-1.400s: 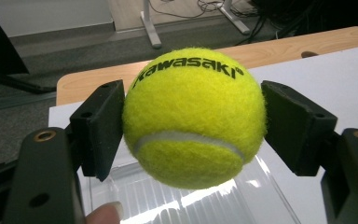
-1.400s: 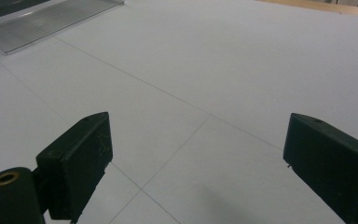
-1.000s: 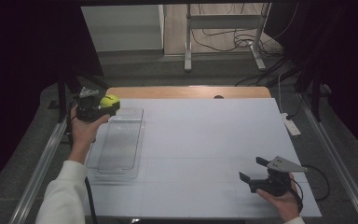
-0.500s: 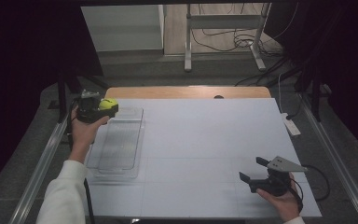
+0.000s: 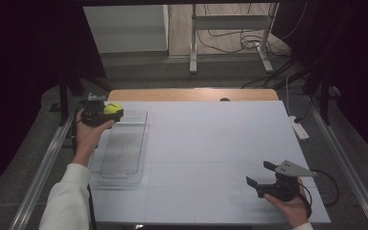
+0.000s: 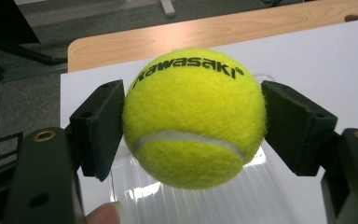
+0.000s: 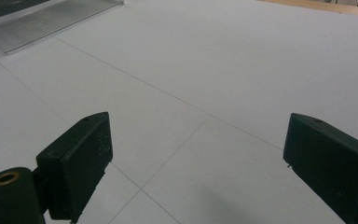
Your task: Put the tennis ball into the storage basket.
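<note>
Here, the left gripper (image 5: 109, 113) has its fingers (image 6: 98, 128) clamped on a fuzzy yellow tennis ball (image 6: 193, 116), held above the far end of a clear ribbed plastic tray (image 5: 122, 148) on the white bench (image 5: 211, 143). The ball appears picked up but not yet set down in the tray. The right gripper (image 5: 263, 175) rests near the bench's front edge, fingers spread and empty.

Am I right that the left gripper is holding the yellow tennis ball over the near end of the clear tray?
Not quite: the left gripper holds the tennis ball over the far end of the clear tray, as the high view shows.
</note>
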### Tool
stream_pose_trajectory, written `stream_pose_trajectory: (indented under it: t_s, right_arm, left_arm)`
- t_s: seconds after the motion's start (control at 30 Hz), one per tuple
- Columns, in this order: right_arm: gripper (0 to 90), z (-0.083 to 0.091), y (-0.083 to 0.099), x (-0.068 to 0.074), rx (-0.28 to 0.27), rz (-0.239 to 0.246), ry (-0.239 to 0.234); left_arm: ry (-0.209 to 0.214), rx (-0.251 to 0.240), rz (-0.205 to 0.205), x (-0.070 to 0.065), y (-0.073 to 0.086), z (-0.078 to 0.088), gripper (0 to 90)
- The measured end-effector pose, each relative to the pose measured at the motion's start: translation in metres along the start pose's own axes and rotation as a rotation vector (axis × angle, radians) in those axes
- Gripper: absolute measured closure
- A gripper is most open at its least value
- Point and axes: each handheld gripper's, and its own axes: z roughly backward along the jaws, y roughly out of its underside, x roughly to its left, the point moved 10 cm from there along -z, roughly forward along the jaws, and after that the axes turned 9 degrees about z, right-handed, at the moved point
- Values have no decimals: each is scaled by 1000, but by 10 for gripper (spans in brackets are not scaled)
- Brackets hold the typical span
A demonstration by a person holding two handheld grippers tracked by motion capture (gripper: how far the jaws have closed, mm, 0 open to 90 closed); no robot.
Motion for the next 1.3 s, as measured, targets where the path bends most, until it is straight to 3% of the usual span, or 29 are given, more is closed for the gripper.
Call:
stream_pose_trajectory:
  t_s: [1.3]
  right_arm:
    - [85, 0, 1, -1, 1, -1, -1]
  left_arm:
    - [-54, 136, -28, 8, 26, -31, 263]
